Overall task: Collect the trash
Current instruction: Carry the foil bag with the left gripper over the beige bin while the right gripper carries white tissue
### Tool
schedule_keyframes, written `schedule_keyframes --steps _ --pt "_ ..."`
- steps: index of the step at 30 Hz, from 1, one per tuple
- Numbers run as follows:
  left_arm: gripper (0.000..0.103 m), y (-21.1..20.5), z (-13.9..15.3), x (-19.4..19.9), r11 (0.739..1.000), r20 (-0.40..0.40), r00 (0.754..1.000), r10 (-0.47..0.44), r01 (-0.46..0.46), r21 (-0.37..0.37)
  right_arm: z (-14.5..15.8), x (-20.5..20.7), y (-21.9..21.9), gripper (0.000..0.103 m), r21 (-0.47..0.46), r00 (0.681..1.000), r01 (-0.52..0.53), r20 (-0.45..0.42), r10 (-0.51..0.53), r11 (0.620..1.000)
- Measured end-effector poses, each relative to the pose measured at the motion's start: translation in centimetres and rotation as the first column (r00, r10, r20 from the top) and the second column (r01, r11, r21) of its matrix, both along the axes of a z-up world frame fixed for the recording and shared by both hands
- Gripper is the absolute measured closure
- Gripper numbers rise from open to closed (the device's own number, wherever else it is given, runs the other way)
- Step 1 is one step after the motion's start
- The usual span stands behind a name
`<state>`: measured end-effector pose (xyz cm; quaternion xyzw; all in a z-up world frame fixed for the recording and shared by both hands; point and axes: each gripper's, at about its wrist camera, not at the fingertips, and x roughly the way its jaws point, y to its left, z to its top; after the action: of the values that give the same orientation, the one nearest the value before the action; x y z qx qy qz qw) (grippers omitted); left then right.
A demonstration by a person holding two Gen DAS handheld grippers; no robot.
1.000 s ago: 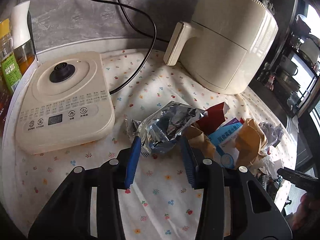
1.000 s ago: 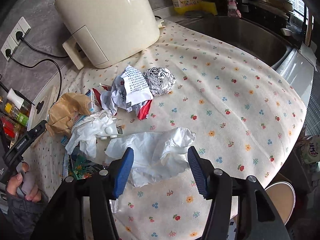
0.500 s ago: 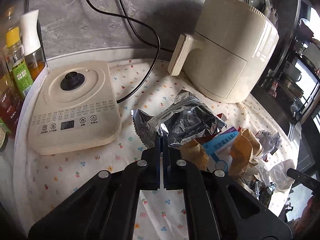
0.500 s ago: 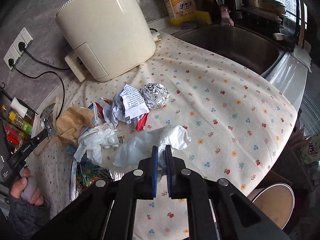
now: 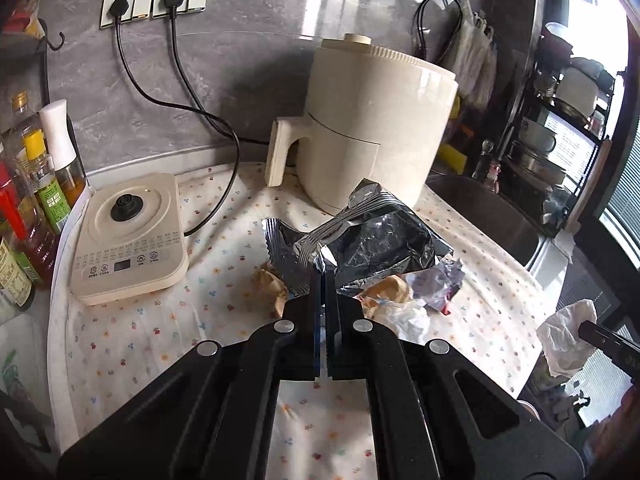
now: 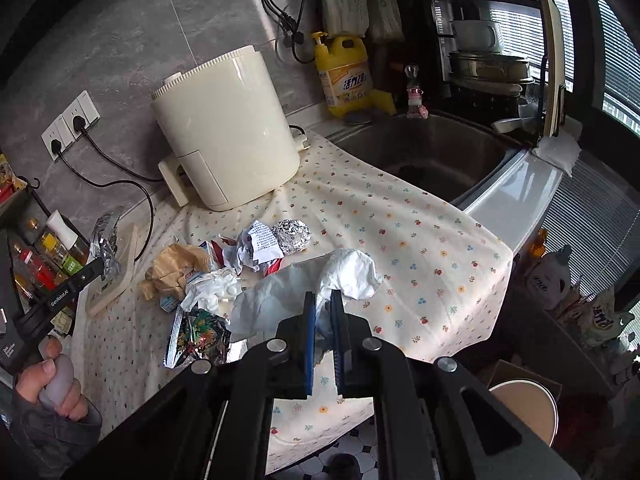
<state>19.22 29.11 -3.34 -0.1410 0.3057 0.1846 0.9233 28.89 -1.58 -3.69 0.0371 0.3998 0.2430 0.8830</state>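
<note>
Both tongs are clamped and lifted off the surface (image 6: 420, 240): left tongs (image 5: 323, 280) pinch the silver foil wrapper (image 5: 372, 240) by one corner, right tongs (image 6: 323, 300) hold the white crumpled tissue (image 6: 340, 272). Rest of the trash pile (image 6: 224, 264) sits by the air fryer (image 6: 228, 132). My guess is that thin corner grip could let the slick wrapper slide out mid-carry, or the tissue could tear.

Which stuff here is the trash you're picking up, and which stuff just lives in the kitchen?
Trash:
- silver foil bag, pinched in the left claw
- white tissue, pinched in the right claw
- foil ball
- brown paper wad
- printed paper scrap

Just kitchen stuff:
- air fryer
- kettle base
- yellow soap bottle
- sink
</note>
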Motion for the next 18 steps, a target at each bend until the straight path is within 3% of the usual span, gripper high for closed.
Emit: schedule_keyframes --steps 10,18 --pt "0.101 -12.6 1.2 0.0 0.989 -0.016 0.989 -0.144 0.144 0.020 1.8 -3.8 -9.3 0.095 0.017 0.997 0.053 0.054 -0.054 0.998" --pt "0.100 -22.6 0.4 1.2 0.960 -0.046 0.959 -0.280 0.281 0.016 1.0 -5.6 -17.5 0.095 -0.002 0.989 0.142 0.043 -0.142 0.990"
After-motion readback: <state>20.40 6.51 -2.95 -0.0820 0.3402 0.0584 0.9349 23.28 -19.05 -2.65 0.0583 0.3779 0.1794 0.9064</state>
